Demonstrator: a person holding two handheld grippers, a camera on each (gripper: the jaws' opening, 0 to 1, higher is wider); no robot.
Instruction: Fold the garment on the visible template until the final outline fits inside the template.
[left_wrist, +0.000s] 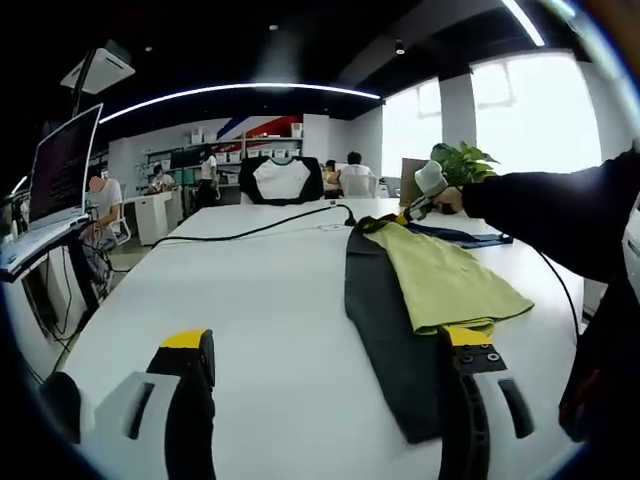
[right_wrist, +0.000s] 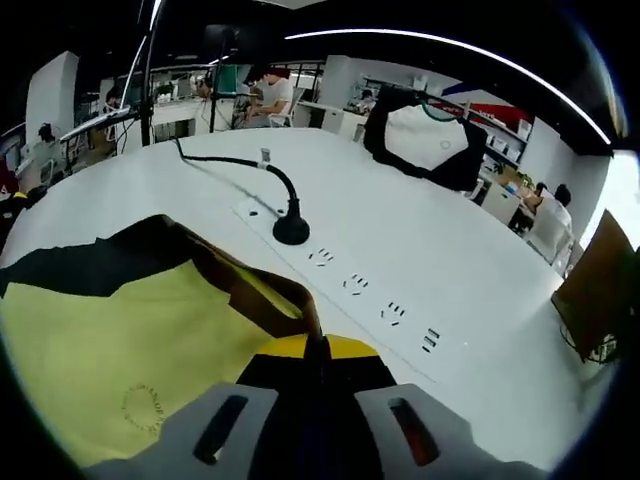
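Yellow-green and dark grey, the garment (left_wrist: 420, 290) lies on the white worktop (left_wrist: 250, 300), right of centre in the left gripper view, its yellow body folded over a long dark panel that runs toward the camera. The left claw (left_wrist: 325, 385) hangs over the near edge with its yellow-tipped jaws spread wide and nothing between them; its right jaw overlaps the garment's near dark end, though contact cannot be judged. At the garment's far end the right claw (left_wrist: 412, 208), held by a person's dark sleeve (left_wrist: 560, 215), meets the fabric's corner. In the right gripper view that claw (right_wrist: 316, 345) has its jaws pressed together on a dark edge of the garment (right_wrist: 120, 340), lifting it into a ridge. Beyond it a white power strip (right_wrist: 350, 285) lies flat in the worktop, with a black cable (right_wrist: 270, 175) plugged in. A black-and-white shirt (right_wrist: 425, 140) is draped over a chair beyond the worktop.
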